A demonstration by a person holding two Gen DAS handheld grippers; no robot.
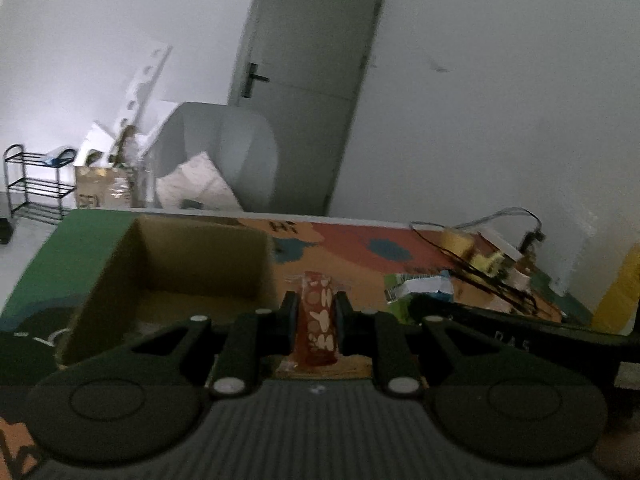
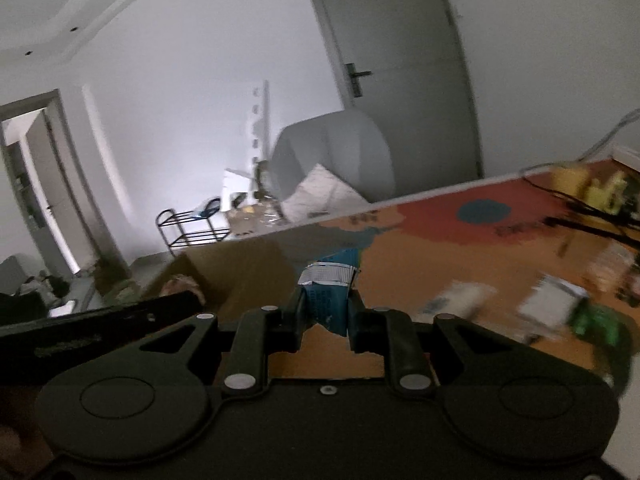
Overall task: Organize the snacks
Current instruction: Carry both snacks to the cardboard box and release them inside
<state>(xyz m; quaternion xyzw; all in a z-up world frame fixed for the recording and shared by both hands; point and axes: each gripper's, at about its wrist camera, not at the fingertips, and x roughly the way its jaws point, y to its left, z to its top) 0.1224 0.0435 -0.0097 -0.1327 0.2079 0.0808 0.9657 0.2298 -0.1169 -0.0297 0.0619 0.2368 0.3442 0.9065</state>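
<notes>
With both pairs of fingers clamped on snacks above the desk [image 1: 360,248]: risk of a slip, since each thin, slick wrapper sits pinched only at mid-length. Left gripper [image 1: 314,312] holding a red bar [image 1: 318,316] with pale butterfly-like prints, upright, clear-edged wrapper. Right gripper [image 2: 326,312] holding a blue packet [image 2: 330,296] with a white printed top, creased. Open box [image 1: 172,276] just left of the red bar, likely the target; danger of clipping its near wall or the grippers colliding. More packets [image 2: 552,304] loose on the desk, blurred.
</notes>
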